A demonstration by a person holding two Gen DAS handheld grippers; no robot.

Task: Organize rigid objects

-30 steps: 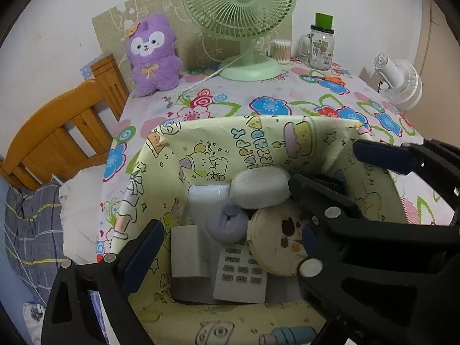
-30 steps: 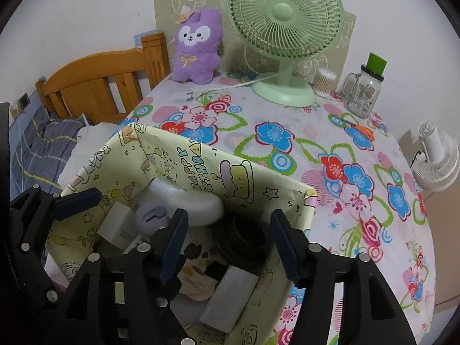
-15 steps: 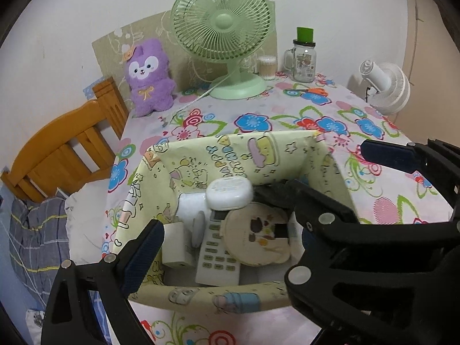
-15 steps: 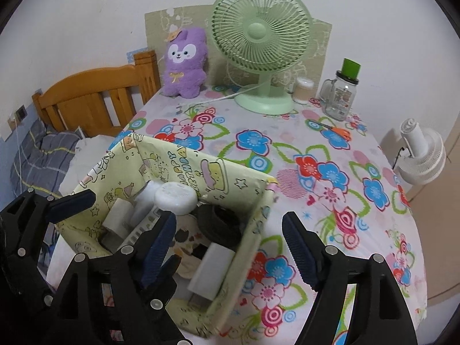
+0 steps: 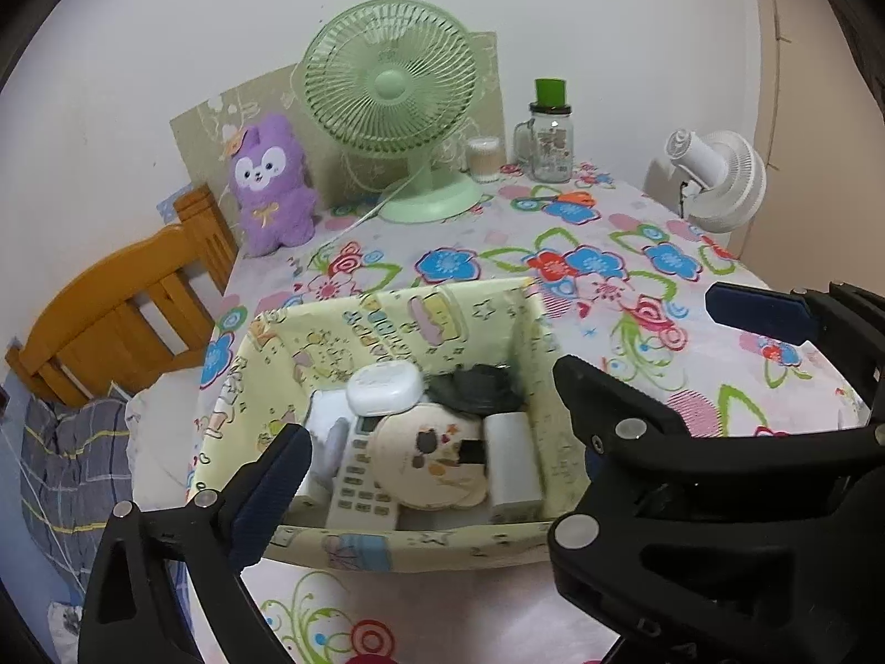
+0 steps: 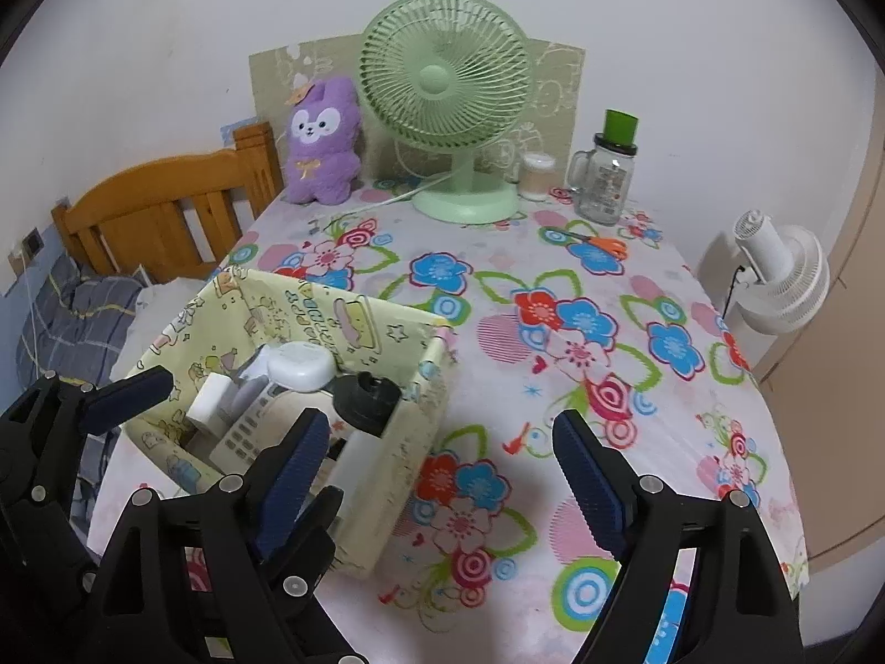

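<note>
A yellow cartoon-print fabric box [image 5: 387, 326] [image 6: 404, 442] stands on the flowered table. It holds a white remote [image 5: 359, 492], a round cream disc with a cat print [image 5: 426, 459], a white oval case [image 5: 384, 387] [image 6: 301, 368], a black round object [image 5: 475, 390] [image 6: 365, 395] and a white block [image 5: 514, 465]. My left gripper [image 5: 498, 382] is open and empty, raised in front of the box. My right gripper [image 6: 437, 470] is open and empty, over the box's right side. The left gripper's fingers [image 6: 127, 390] show in the right wrist view.
At the table's back stand a green desk fan [image 6: 448, 94], a purple plush rabbit [image 6: 323, 141], a small cotton swab jar [image 6: 537, 174] and a glass jar with a green cap [image 6: 605, 177]. Orange scissors [image 6: 600, 243] lie near the jar. A white fan [image 6: 785, 276] stands off the right edge, a wooden bed frame [image 6: 166, 216] to the left.
Both grippers have pulled up and back from the box, which now looks smaller and farther. Both stay open and empty. The objects in the box have not moved.
</note>
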